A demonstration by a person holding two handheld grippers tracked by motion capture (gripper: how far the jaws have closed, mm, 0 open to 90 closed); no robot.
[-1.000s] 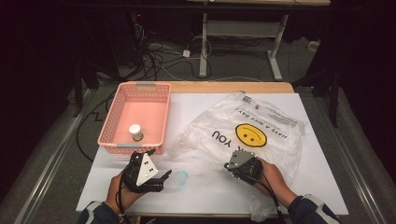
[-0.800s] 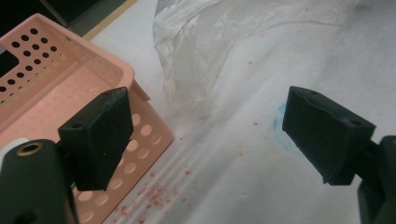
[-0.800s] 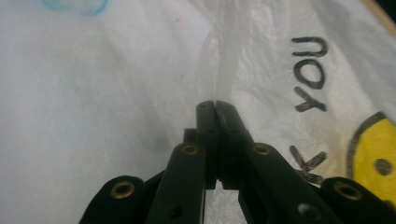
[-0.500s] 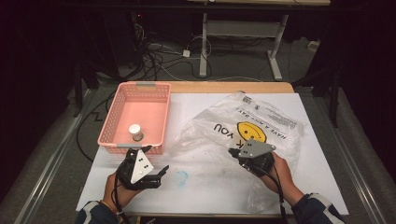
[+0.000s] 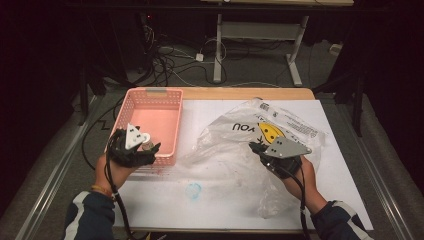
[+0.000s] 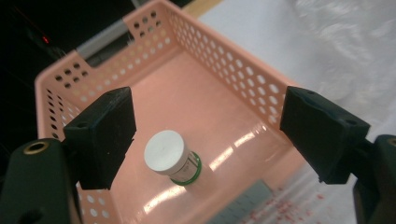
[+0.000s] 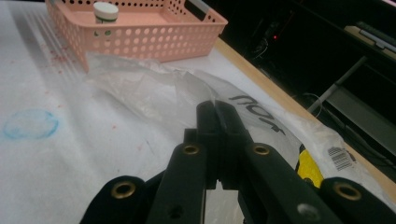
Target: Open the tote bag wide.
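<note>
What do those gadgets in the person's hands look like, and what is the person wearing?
Each claw, left and right, is black, with two blocky jaws, brass-coloured rivets and a grey three-cornered plate on top. A black cable trails from each. The sleeves are dark blue with white patches, and a yellow band circles the left wrist.

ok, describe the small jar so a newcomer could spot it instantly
Find the pink perforated basket at the table's left side. Inside, near its closer end, a small jar stands upright below the open left gripper. Its white lid and green-trimmed label set it apart; nothing else lies in the basket.
</note>
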